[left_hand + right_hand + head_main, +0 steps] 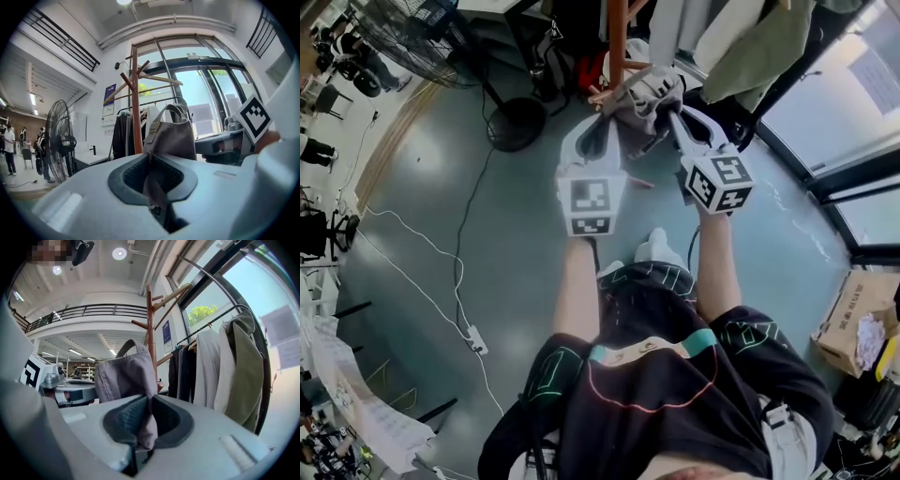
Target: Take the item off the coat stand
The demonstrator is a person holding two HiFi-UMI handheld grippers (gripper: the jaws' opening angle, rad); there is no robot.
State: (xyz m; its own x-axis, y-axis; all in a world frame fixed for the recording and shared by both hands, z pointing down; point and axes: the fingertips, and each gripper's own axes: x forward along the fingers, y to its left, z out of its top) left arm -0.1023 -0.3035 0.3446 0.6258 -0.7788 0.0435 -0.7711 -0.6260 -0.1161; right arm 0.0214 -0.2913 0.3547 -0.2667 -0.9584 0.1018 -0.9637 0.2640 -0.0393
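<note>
Grey cloth is bunching right in front of both lenses. My left claw (pixel 151 176) is pressing its dark pads together on a fold of the bag (pixel 171 136), and the pinched strip is running down through the gap between them. My right claw (pixel 147 420) is doing the same, nipping another fold of that bag from the other side, with a tail of fabric hanging below the pads.

From these two grips the bag is rising just ahead of me, its body bulging above the claws and its curved handle arching over the top. Seen from my head, it is stretching between the two claw tips, left and right, touching both.

Just behind the bag, the reddish wooden coat stand (pixel 136 103) is standing upright with its pegs branching outward. I cannot tell whether the handle is catching on a peg.

Farther out, coats (pixel 229 371) are hanging on a rail to the right of the stand, and a big standing fan (pixel 58 140) is sitting off to the left on the grey floor (pixel 487 234).
</note>
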